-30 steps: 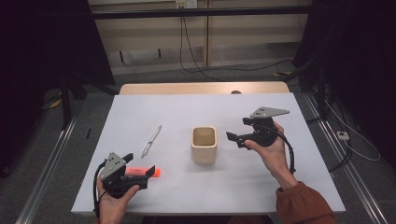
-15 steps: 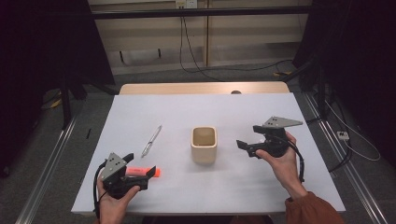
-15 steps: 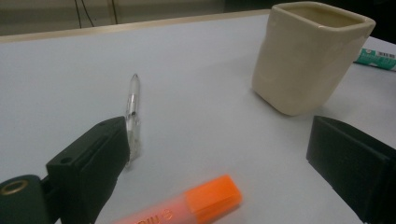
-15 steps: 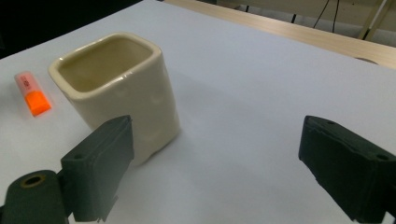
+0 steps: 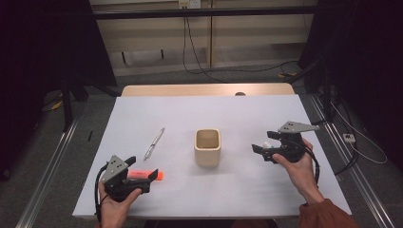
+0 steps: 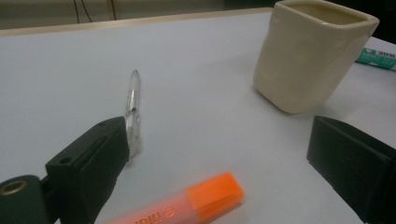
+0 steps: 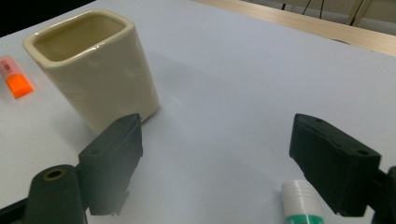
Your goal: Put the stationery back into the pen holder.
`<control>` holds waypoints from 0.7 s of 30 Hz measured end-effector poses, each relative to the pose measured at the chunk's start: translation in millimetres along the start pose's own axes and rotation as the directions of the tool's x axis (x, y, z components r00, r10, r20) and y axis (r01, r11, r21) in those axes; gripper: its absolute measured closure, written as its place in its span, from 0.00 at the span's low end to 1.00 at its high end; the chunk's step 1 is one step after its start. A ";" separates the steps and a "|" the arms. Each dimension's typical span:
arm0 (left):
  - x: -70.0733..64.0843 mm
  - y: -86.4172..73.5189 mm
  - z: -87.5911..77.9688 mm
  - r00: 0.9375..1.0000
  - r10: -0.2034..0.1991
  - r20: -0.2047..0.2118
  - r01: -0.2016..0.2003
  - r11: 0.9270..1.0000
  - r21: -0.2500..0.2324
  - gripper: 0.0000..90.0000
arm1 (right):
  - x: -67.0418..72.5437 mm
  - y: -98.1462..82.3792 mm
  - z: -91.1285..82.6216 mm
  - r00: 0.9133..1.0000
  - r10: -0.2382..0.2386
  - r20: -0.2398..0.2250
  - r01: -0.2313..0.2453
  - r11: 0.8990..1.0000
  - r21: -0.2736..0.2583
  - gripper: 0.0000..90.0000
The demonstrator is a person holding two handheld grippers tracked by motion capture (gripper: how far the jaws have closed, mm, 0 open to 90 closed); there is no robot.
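With both pairs of jaws wide and empty, the right gripper (image 5: 259, 151), its jaws just narrowed, should be lowered squarely astride the green-banded marker (image 7: 302, 205) near the table's (image 5: 237, 109) right edge, while the left gripper (image 5: 153, 175) by the front-left corner is left straddling the orange highlighter (image 6: 196, 203).

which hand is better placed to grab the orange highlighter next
Left. The left gripper sits open right at the orange highlighter, which lies between its jaws in the left gripper view. The right gripper is across the cream cup, by a white and green marker.
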State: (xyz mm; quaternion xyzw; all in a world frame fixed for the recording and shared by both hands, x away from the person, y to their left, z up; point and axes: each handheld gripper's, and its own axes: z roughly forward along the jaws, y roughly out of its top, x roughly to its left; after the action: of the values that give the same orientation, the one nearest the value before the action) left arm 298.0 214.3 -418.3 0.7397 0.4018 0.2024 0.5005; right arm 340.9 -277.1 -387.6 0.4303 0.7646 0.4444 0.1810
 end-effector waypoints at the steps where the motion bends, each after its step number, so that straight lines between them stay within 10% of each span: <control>1: -0.6 0.0 -0.7 1.000 0.002 -0.001 -0.002 1.000 0.001 0.06 | -1.5 0.3 -0.3 1.000 0.005 0.006 -0.005 1.000 0.007 0.20; 9: 0.6 -1.0 -3.1 1.000 0.007 -0.014 -0.007 1.000 0.000 0.06 | -16.6 -0.3 2.6 0.998 0.067 -0.013 -0.066 0.996 0.062 0.21; 21: -2.8 -1.3 -5.8 0.999 0.018 -0.029 -0.018 1.000 0.003 0.06 | -34.7 -1.5 5.2 1.000 0.016 0.019 -0.018 0.990 0.138 0.25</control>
State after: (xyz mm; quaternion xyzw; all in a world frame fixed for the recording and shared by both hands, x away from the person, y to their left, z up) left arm 291.7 215.7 -416.8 0.7411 0.4024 0.2170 0.4918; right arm 363.1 -303.2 -395.3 0.4522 0.7882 0.3881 0.1537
